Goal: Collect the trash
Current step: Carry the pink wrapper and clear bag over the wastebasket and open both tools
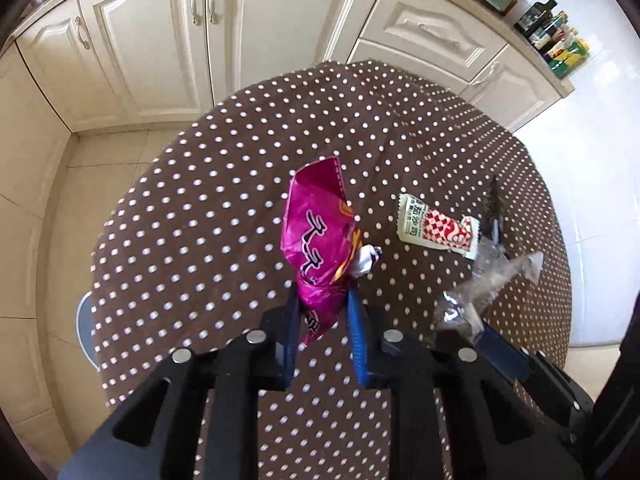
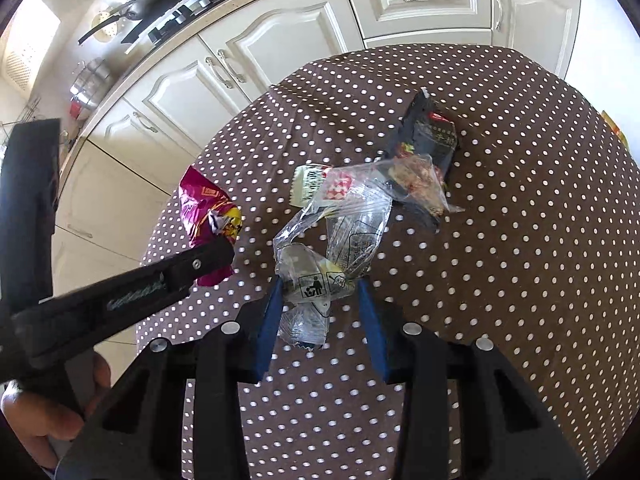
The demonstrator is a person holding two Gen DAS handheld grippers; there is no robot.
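Here, nearest the left wrist camera, the left gripper [image 1: 322, 300] has its blue-padded black jaws pinched on the lower end of a crumpled magenta foil snack wrapper [image 1: 316, 232]. The wrapper's long axis runs straight away from the jaws, its torn open mouth pointing toward the far cabinets. Its skin is glossy and creased, with white outlined lettering and a flash of orange and yellow along one edge; a silver inner fold shows at its right side.

In the right wrist view the right gripper [image 2: 320, 292] is closed partway on a wad of clear crinkled plastic bag [image 2: 324, 248] printed with small black symbols. The film twists up and away from the jaws toward the far right, and its far end holds what may be brownish crumbs, though the folds blur this.

Both pieces hang just over the round table covered in brown cloth with white polka dots [image 1: 224, 168]. Further out on the cloth lies a flat cream sachet with a red-and-white chequer patch [image 1: 434, 224], its length lying across the view. Just beyond it sits a dark, narrow black packet with a red label [image 2: 430, 136], pointing away. Behind the table stand cream panelled cabinet doors with metal handles [image 1: 152, 40], and bottles [image 1: 556, 40] line the counter at far right.
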